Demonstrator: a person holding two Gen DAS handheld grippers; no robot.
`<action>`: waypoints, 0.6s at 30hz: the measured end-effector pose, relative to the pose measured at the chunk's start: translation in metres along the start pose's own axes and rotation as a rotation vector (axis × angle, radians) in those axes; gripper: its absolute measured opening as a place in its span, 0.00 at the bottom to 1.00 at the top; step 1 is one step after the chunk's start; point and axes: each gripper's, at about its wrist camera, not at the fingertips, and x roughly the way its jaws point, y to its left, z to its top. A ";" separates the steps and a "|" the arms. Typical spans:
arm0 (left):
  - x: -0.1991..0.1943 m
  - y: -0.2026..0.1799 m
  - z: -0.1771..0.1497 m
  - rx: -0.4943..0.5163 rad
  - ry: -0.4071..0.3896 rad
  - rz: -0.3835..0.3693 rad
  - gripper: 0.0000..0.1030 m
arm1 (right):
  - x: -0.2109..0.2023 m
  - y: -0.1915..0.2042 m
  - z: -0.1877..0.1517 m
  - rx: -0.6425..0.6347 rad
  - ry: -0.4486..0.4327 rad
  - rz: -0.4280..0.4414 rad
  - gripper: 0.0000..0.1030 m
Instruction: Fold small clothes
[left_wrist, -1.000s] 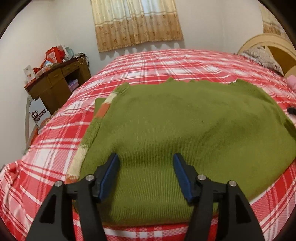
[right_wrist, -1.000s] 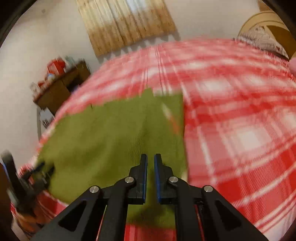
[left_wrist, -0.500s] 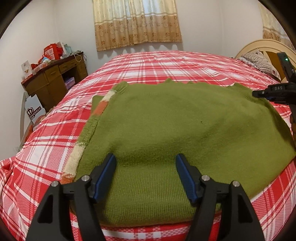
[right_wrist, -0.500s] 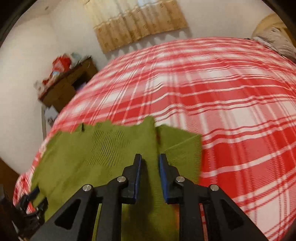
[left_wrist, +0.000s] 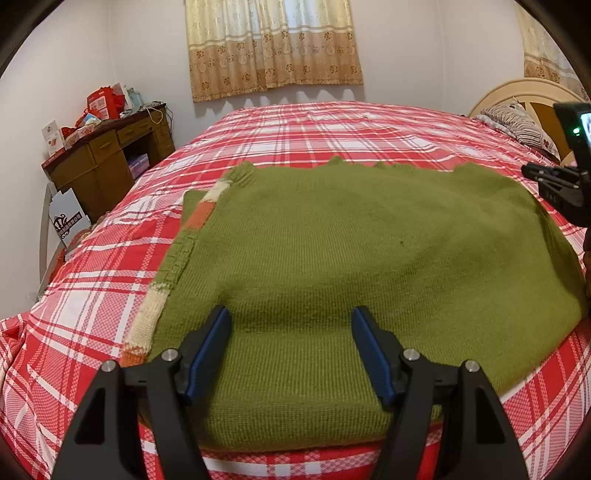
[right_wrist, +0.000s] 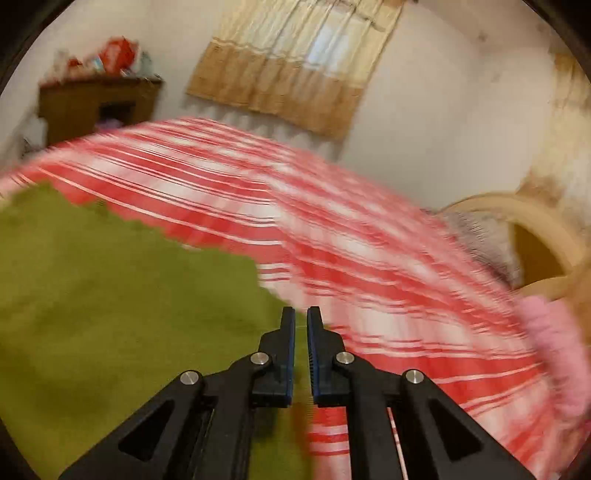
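A green knit sweater (left_wrist: 369, 258) lies flat on the red plaid bed (left_wrist: 314, 129), with a cream and orange striped sleeve (left_wrist: 173, 273) folded along its left side. My left gripper (left_wrist: 291, 332) is open, its blue pads (left_wrist: 210, 350) spread over the sweater's near hem with only flat cloth between them. In the blurred right wrist view my right gripper (right_wrist: 301, 317) hovers at the sweater's (right_wrist: 129, 295) right edge. Its jaws are closing to a thin slit with nothing between them. It also shows as a black frame at the right edge, my right gripper (left_wrist: 528, 170).
A wooden desk (left_wrist: 107, 166) piled with red packages stands at the left wall. Curtains (left_wrist: 273, 44) hang behind the bed. A cream headboard (left_wrist: 517, 96) and patterned pillow (left_wrist: 517, 122) are at the right. Something pink and fluffy (right_wrist: 554, 350) lies by the right gripper.
The right gripper swung right from over the sweater to its right edge and rolled; its jaws parted a little, then closed again. The left gripper stayed in place, open.
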 end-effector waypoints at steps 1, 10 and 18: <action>0.000 0.000 0.000 -0.001 0.000 -0.001 0.69 | 0.010 -0.005 -0.001 0.034 0.048 0.041 0.06; 0.000 0.000 0.000 0.001 0.000 0.001 0.70 | -0.019 -0.009 0.012 0.155 0.014 0.316 0.06; 0.000 -0.002 0.002 -0.001 0.001 -0.008 0.71 | 0.009 0.017 -0.018 0.183 0.162 0.333 0.06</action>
